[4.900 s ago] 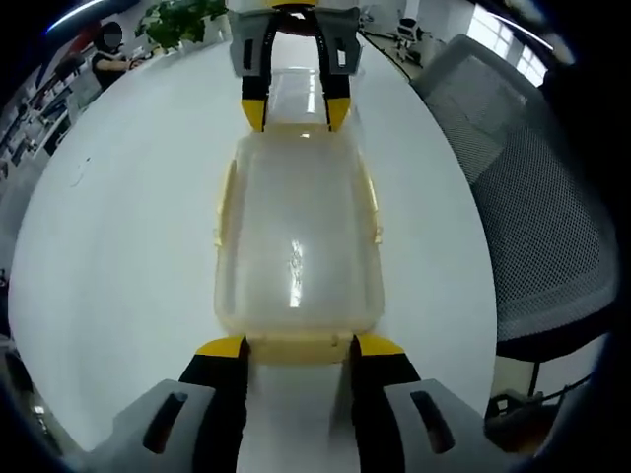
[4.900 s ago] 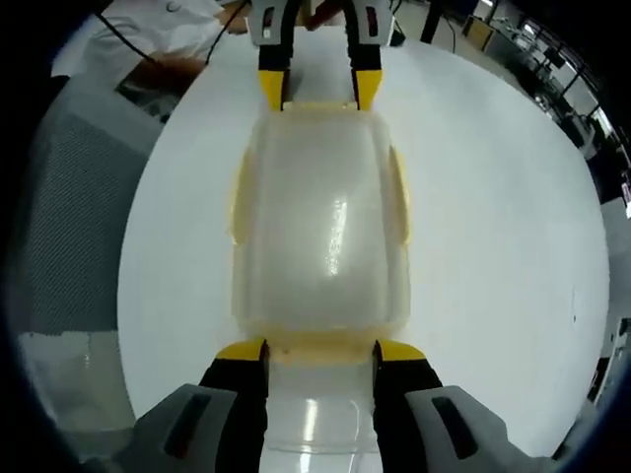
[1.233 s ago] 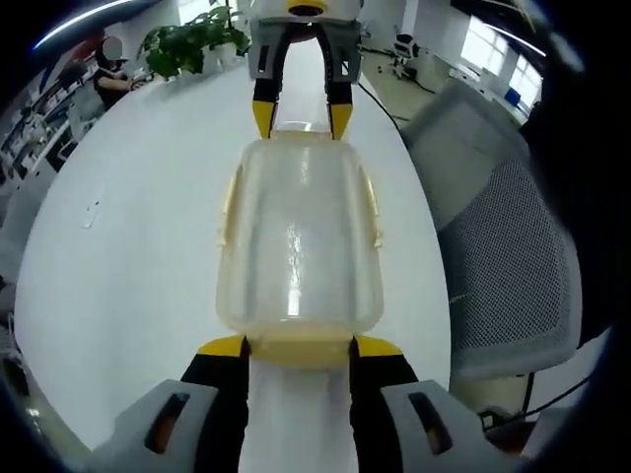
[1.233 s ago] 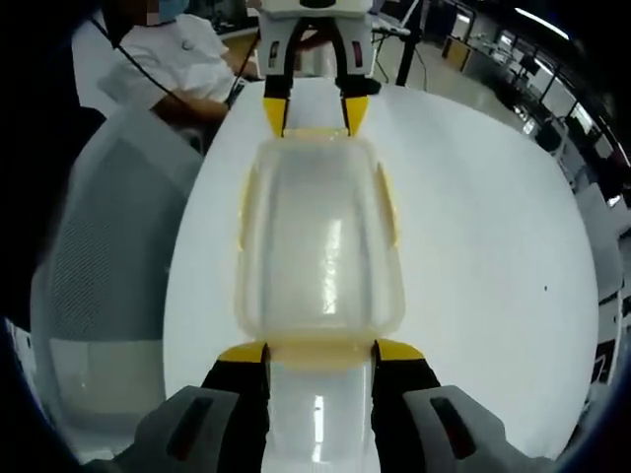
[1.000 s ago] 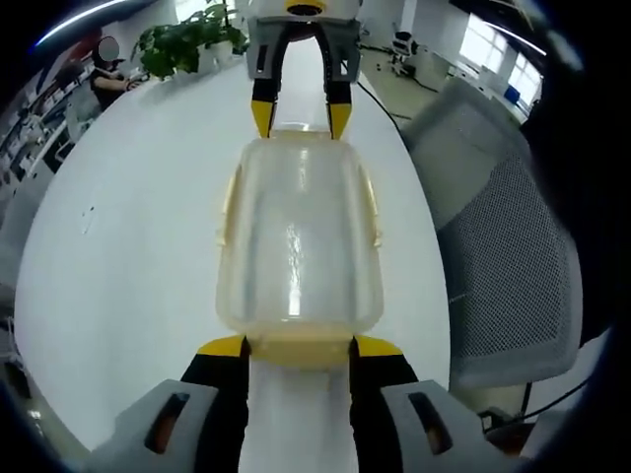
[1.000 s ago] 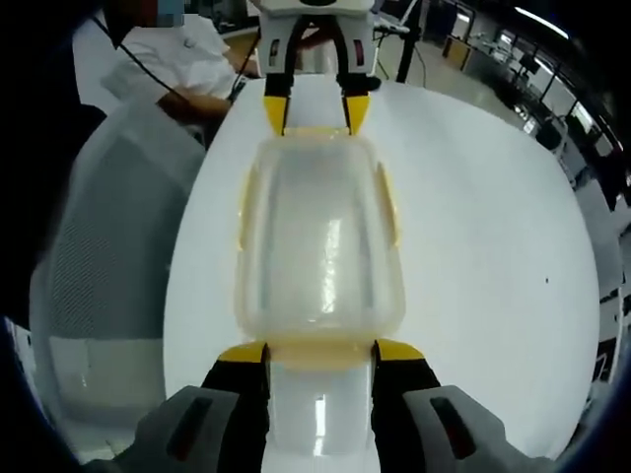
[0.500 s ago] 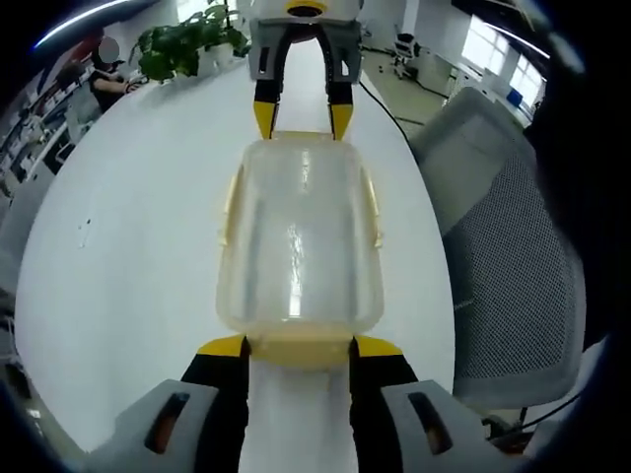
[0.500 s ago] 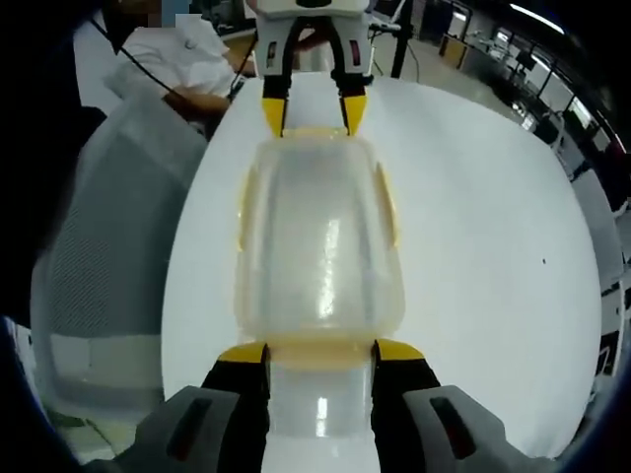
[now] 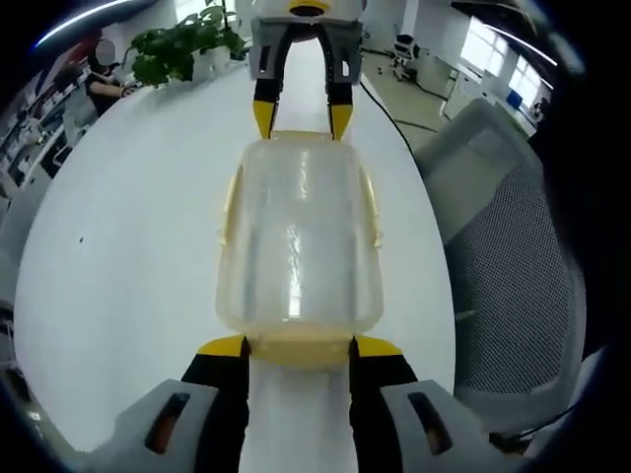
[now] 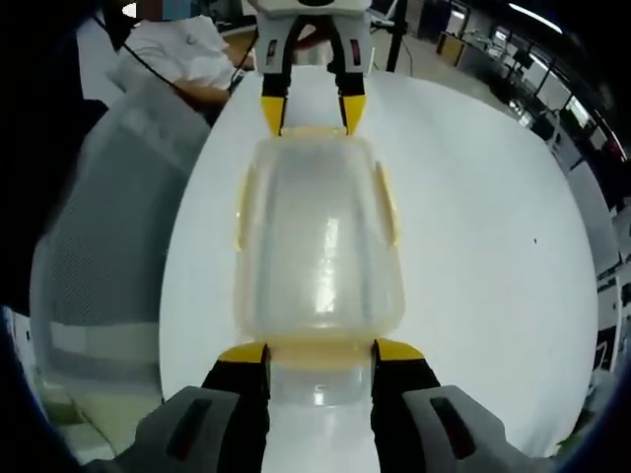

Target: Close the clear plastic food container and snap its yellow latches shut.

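Two grippers meet the clear rectangular plastic food container with yellow latches (image 9: 299,239) end-on, its long axis running straight from the left gripper (image 9: 299,347) to the right gripper (image 10: 319,353). It lies lid-down-looking on the white round tabletop (image 9: 128,227), near the edge by the grey mesh office chair (image 9: 513,246). Each gripper's yellow-tipped jaws stand spread at the corners of a short end, flanking the yellow end latch (image 9: 299,349), so both sit equally near, and I judge the coming press goes inward along that axis.
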`<state>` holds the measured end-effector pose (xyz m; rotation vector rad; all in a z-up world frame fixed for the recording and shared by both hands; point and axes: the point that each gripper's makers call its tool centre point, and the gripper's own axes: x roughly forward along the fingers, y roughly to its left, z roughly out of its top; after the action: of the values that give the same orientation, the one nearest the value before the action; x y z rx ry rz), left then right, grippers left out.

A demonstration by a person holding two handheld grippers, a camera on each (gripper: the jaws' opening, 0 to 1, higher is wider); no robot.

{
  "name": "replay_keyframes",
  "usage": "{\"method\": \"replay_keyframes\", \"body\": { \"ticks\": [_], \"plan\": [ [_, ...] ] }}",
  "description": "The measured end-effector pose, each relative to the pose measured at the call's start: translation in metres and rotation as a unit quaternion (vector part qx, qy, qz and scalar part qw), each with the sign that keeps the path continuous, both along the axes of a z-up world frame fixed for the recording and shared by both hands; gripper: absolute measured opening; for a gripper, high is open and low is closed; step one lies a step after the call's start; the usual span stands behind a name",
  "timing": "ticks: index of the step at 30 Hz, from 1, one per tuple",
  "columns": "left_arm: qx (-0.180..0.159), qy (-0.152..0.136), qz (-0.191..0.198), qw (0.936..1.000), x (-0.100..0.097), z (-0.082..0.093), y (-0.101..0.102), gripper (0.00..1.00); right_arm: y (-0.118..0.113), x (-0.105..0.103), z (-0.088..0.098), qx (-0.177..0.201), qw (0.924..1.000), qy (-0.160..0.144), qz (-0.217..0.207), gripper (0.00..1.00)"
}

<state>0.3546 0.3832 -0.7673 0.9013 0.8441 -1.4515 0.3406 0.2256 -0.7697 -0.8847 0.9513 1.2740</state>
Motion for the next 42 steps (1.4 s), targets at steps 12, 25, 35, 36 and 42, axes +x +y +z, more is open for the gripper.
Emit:
{"method": "replay_keyframes", "body": {
  "ticks": [12, 25, 35, 36, 42],
  "plan": [
    [-0.004, 0.004, -0.003, 1.0, -0.002, 0.0, -0.024, 0.38, -0.024, -0.003, 0.001, -0.007, 1.0, -0.002, -0.005, 0.39],
    [0.001, 0.0, -0.007, 1.0, -0.002, 0.005, -0.049, 0.38, -0.048, -0.005, 0.008, -0.011, 0.9999, -0.005, -0.007, 0.39],
    [-0.003, 0.004, -0.011, 0.9999, -0.007, 0.003, -0.074, 0.38, -0.074, -0.009, 0.004, -0.023, 0.9996, 0.0, -0.015, 0.39],
    [-0.003, 0.006, -0.011, 0.9999, -0.007, 0.002, -0.075, 0.38, -0.075, -0.01, 0.005, -0.024, 0.9996, 0.001, -0.015, 0.39],
    [-0.002, 0.004, -0.009, 1.0, -0.005, -0.001, -0.076, 0.38, -0.077, -0.009, 0.002, -0.023, 0.9996, -0.001, -0.016, 0.39]
  ]
}}
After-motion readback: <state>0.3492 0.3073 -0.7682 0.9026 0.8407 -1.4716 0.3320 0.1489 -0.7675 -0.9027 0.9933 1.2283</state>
